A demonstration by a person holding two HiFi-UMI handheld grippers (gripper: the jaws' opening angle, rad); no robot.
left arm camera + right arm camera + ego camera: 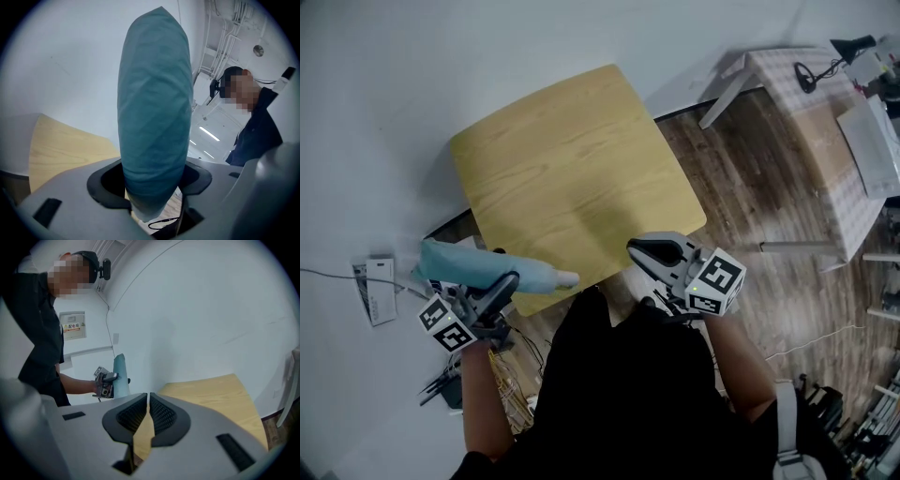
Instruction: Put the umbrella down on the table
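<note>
A folded teal umbrella [478,264] hangs level just off the near left edge of the light wooden table [572,169], its white tip pointing right. My left gripper [499,289] is shut on it near the middle. The left gripper view shows the umbrella [154,117] filling the space between the jaws, with the table [61,145] behind. My right gripper [649,251] hovers at the table's near right edge, jaws shut with nothing in them. In the right gripper view the closed jaws [148,412] face the table [211,390], and the umbrella [120,376] shows at left.
A white wall lies beyond the table. A checked-cloth table [825,122] with devices stands at the right on the wooden floor [750,197]. Cables and a small box [377,286] lie at the left. A person in dark clothing [628,394] stands at the near edge.
</note>
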